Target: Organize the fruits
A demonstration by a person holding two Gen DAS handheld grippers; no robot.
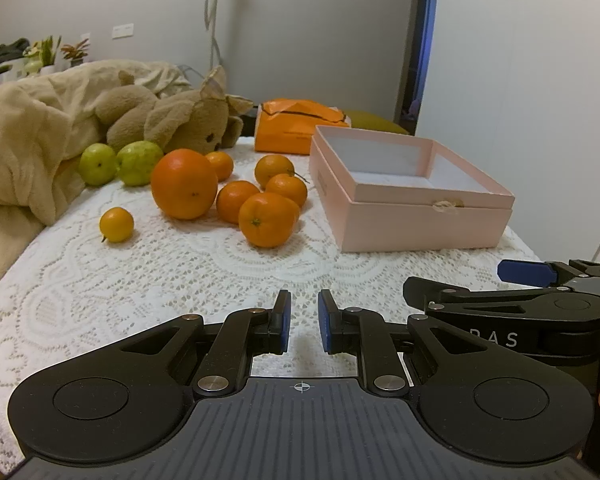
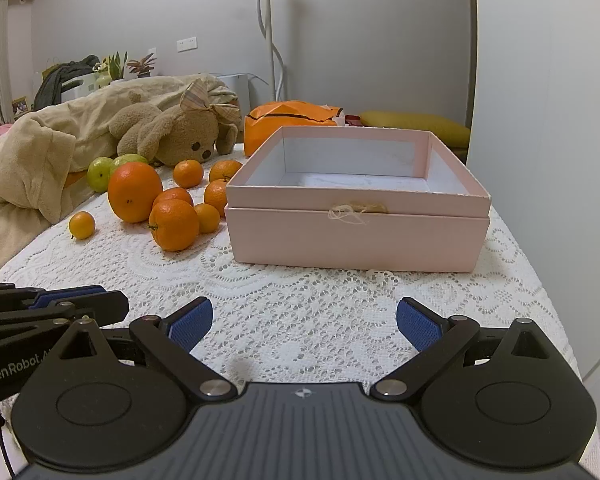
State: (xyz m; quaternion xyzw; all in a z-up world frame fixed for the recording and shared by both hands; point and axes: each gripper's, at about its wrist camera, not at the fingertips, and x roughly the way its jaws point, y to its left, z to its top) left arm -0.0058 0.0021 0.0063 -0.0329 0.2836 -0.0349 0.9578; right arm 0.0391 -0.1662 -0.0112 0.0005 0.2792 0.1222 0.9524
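Observation:
A big orange (image 1: 184, 184) (image 2: 135, 191) lies among several small tangerines (image 1: 266, 219) (image 2: 173, 224) on the white lace cloth. Two green fruits (image 1: 138, 162) (image 2: 99, 174) lie behind them, and a small yellow citrus (image 1: 116, 224) (image 2: 81, 225) lies apart at the left. An open pink box (image 1: 410, 192) (image 2: 356, 204) stands to the right, empty. My left gripper (image 1: 304, 326) hovers low over the cloth, nearly closed with a narrow gap, holding nothing. My right gripper (image 2: 304, 324) is wide open and empty, in front of the box.
A brown teddy bear (image 2: 180, 136) and a beige blanket (image 1: 24, 148) lie behind the fruit. An orange bag (image 1: 296, 124) sits behind the box. The table edge curves down at right (image 2: 556, 320). The right gripper shows at the left wrist view's right edge (image 1: 516, 312).

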